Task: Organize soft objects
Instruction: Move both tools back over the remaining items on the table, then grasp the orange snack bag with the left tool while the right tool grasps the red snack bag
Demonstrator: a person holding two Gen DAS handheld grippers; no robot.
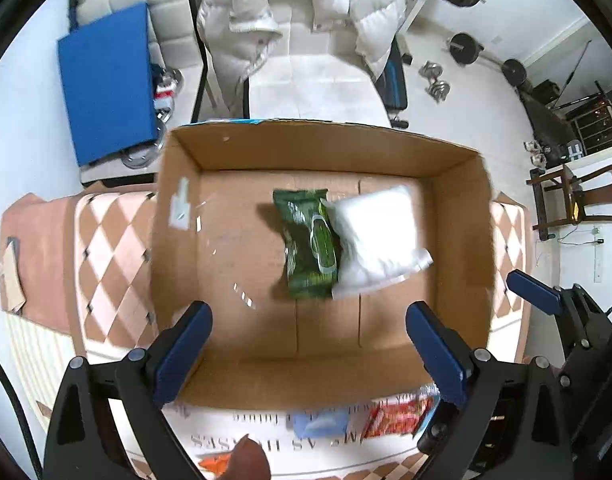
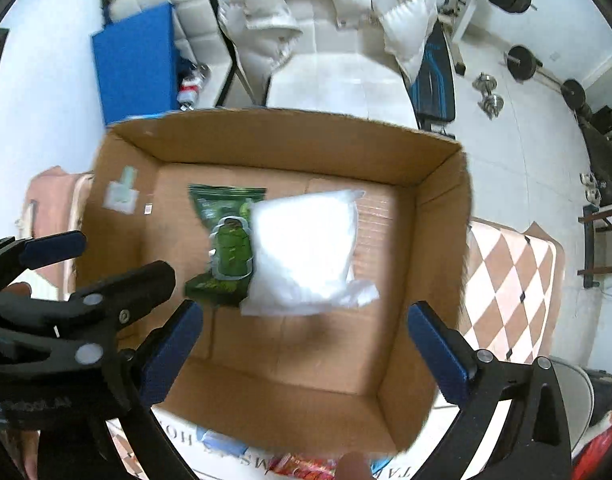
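1. Left wrist view: the left gripper [image 1: 308, 344] hangs above the near rim of an open cardboard box [image 1: 306, 380], tilted down into it. Its blue-padded fingers [image 1: 184, 354] are spread wide apart with nothing between them.
2. On the box floor, right of centre, lies a green wipes pack [image 1: 308, 242], lengthwise from far to near. A white soft packet [image 1: 376, 236] sits just right of it, touching and overlapping its right edge.
3. At the right edge of this view the right gripper [image 1: 546, 296] shows one blue finger tip just outside the box's right wall.
4. The box rests on a checkered pink-and-white cloth [image 1: 106, 260]. Near the box's near wall lie a blue packet [image 1: 320, 420] and a red-orange packet [image 1: 398, 416].
5. Right wrist view: the right gripper [image 2: 306, 354] also looks down into the cardboard box [image 2: 290, 412] from above its near wall, its fingers [image 2: 436, 354] wide apart and holding nothing.
6. The white soft packet [image 2: 306, 252] lies mid-floor, covering the right side of the green wipes pack [image 2: 222, 240].
7. The left gripper [image 2: 94, 268] reaches in from the left over the box's left wall, its fingers parted.
8. Beyond the box a white puffer jacket [image 2: 330, 4] hangs over a chair.
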